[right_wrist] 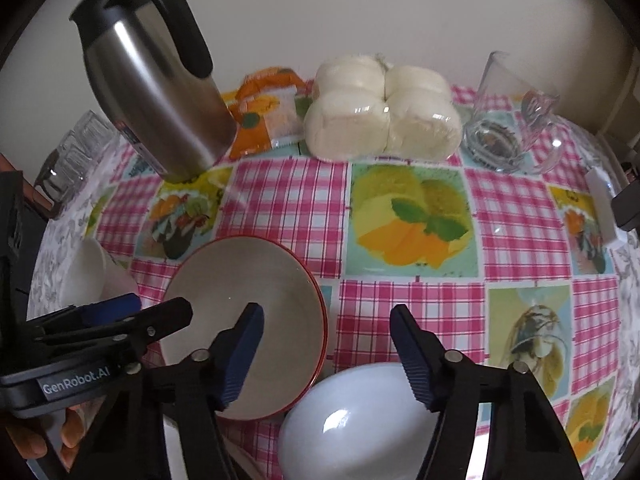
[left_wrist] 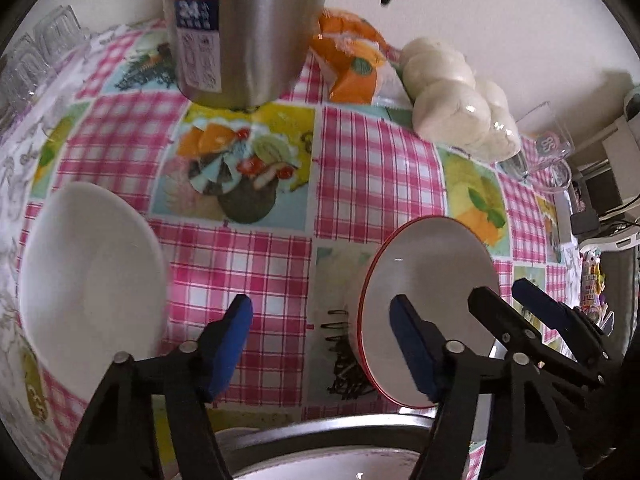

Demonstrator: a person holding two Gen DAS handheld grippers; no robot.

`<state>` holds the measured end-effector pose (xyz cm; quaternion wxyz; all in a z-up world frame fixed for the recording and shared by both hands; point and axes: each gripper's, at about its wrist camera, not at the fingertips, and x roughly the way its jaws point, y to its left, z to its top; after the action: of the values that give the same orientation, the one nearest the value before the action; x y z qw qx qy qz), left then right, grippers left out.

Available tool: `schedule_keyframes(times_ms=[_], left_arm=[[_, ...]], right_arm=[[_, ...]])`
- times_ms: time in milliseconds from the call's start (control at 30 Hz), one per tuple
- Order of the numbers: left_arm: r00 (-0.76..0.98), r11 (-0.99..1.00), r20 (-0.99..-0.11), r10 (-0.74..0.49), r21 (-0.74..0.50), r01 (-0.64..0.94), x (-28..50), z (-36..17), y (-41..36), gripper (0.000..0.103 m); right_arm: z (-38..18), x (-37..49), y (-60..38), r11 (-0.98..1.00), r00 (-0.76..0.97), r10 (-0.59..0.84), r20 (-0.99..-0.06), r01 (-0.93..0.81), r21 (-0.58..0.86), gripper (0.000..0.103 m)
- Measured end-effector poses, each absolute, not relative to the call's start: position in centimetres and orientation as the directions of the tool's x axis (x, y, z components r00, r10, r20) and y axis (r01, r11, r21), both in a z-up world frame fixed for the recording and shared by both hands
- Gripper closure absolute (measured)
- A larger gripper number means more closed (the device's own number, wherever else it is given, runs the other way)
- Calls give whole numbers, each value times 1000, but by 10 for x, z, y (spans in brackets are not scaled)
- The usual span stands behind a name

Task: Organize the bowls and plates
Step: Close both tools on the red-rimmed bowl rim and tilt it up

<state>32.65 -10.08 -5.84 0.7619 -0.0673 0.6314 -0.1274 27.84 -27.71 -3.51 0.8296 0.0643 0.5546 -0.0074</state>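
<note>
A red-rimmed bowl [left_wrist: 428, 280] [right_wrist: 240, 280] sits on the checked tablecloth [left_wrist: 272, 264], and both grippers reach down at it. My left gripper [left_wrist: 322, 344] is open and straddles the bowl's left rim, with one blue pad inside the bowl and the other over the cloth. My right gripper [right_wrist: 328, 352] is open and straddles the opposite rim, its left pad inside the bowl. Neither pad visibly presses on the rim. A white bowl [left_wrist: 92, 280] [right_wrist: 88, 272] lies left of the red-rimmed one. Another white bowl [right_wrist: 352, 420] sits close under the right gripper.
A steel thermos jug [right_wrist: 156, 92] stands at the back, with an orange packet [right_wrist: 268, 112] and a pack of white buns [right_wrist: 380, 116] beside it. Glass mugs [right_wrist: 508, 128] are back right, drinking glasses [right_wrist: 76, 152] back left. A metal rim [left_wrist: 328, 432] shows below the left gripper.
</note>
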Motion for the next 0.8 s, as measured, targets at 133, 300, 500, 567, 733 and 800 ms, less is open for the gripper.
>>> schedule_keyframes(times_ms=[133,300,500,567,733,800], left_arm=[[138,954,-946,-292,-278,109,329,-70,-103,43],[117,951,-946,-301,-288,115,332,-77,-107,51],[67,938,-938,-339,-331,108,332,-88,-112,75],[60,929,-931,-361,-352,117,329,-90,-115,84],[76,936,-938,-338,-327,130,325,-91,-124,88],[86,936,-936,-341,-329,123,324,-91,-125,88]], right_arm=[[-48,285,-275,992,363,72,-929,74,106,57],[-60,290,-270,993,340,84,-937,52,108,68],[-67,294,-266,995,335,79,-939,33,96,77],[-68,294,-264,995,336,79,-939,28,94,80],[-69,293,-263,995,341,82,-937,32,99,87],[-67,292,-264,993,345,90,-934,38,110,87]])
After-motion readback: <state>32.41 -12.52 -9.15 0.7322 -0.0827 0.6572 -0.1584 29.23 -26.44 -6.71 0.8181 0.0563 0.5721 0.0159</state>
